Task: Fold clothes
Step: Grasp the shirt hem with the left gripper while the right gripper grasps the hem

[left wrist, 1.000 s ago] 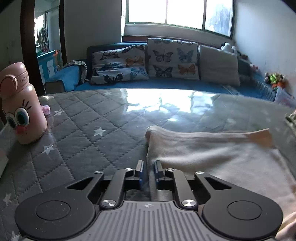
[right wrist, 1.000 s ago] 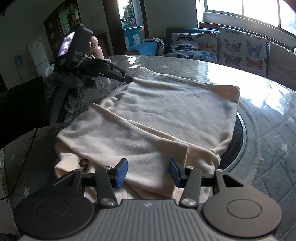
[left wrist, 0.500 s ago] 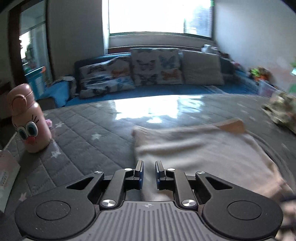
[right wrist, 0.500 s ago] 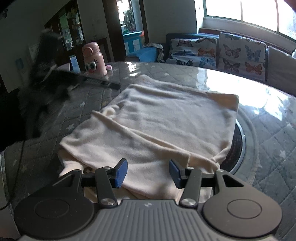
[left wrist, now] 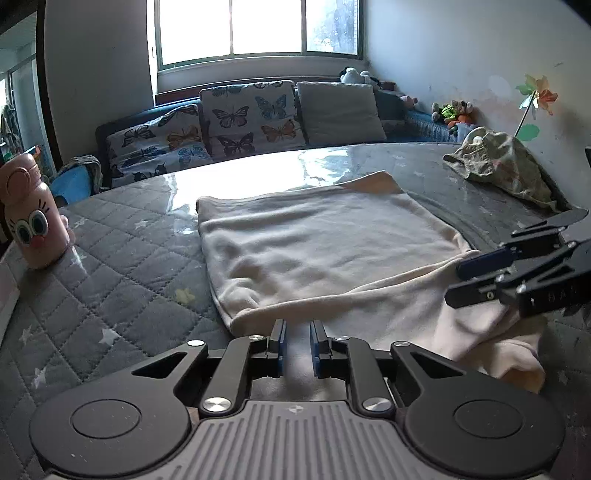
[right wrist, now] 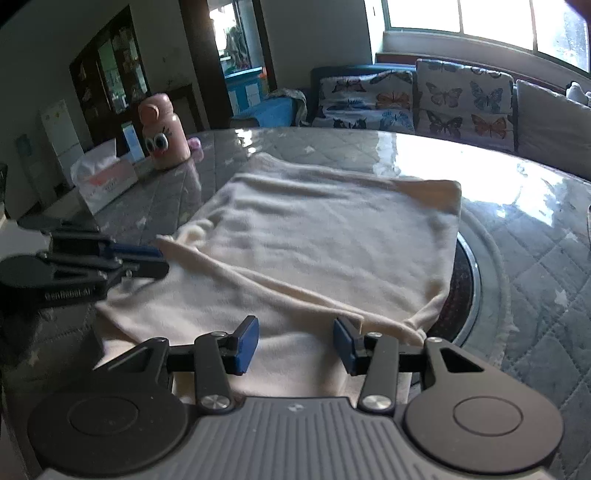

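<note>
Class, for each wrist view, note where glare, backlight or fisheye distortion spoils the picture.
Left wrist view: the window is blown out, with white glare on the table beyond the cream garment. Right wrist view: glare on the table's far side, dark room at left, edges bent by fisheye.

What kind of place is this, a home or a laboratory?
Most likely a home living room. A sofa with butterfly cushions stands under a window, a pink cartoon bottle stands on the quilted table cover, and soft toys sit by the wall.
</note>
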